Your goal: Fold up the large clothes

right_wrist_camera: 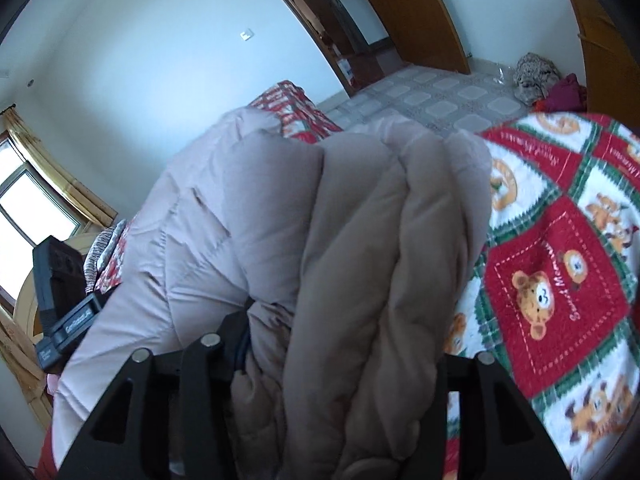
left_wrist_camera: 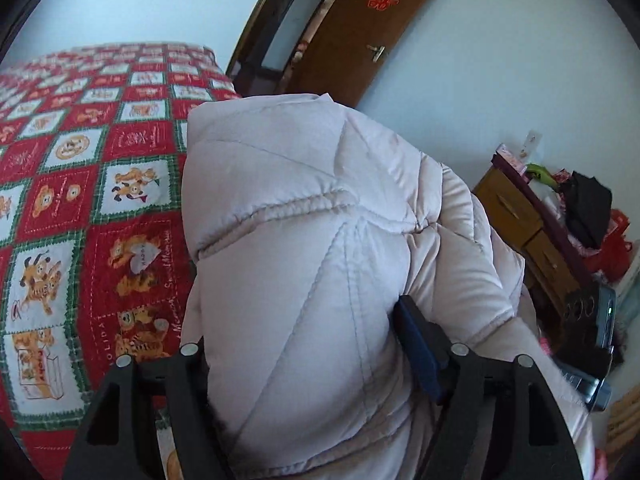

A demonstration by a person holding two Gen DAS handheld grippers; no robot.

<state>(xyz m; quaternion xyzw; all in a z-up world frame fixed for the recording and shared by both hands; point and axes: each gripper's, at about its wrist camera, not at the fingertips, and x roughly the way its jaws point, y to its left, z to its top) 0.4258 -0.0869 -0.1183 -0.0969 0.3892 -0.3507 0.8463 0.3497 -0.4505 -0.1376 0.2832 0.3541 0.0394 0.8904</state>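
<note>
Left wrist view: pale pink puffer coat (left_wrist_camera: 320, 240) fills the centre and lower middle of the frame, bunched up w/ quilted seams, held above a red-and-green cartoon bedspread (left_wrist_camera: 72, 208) that covers the left side. Left gripper (left_wrist_camera: 316, 344) at bottom centre pinches a thick fold of the coat; right finger w/ blue pad (left_wrist_camera: 416, 340) presses into the fabric, left finger mostly buried behind it. Coat runs off the bottom edge. Upper centre: brown door (left_wrist_camera: 360, 36). Right edge: wooden cabinet (left_wrist_camera: 516, 216) w/ clutter on top, too jumbled to name. Right gripper's body (left_wrist_camera: 592, 320) shows at lower right, part hidden by the coat.

Right wrist view: coat (right_wrist_camera: 360, 260) again centre frame, several padded layers stacked and blurred close to the lens. Right gripper (right_wrist_camera: 340, 344) at bottom clamps that stack between its fingers; fingertips hidden in the folds. Bedspread (right_wrist_camera: 560, 280) at right, tiled floor (right_wrist_camera: 432, 92) upper centre, window (right_wrist_camera: 28, 208) at left edge. Left gripper's black body (right_wrist_camera: 64, 304) at lower left, half behind the coat.
</note>
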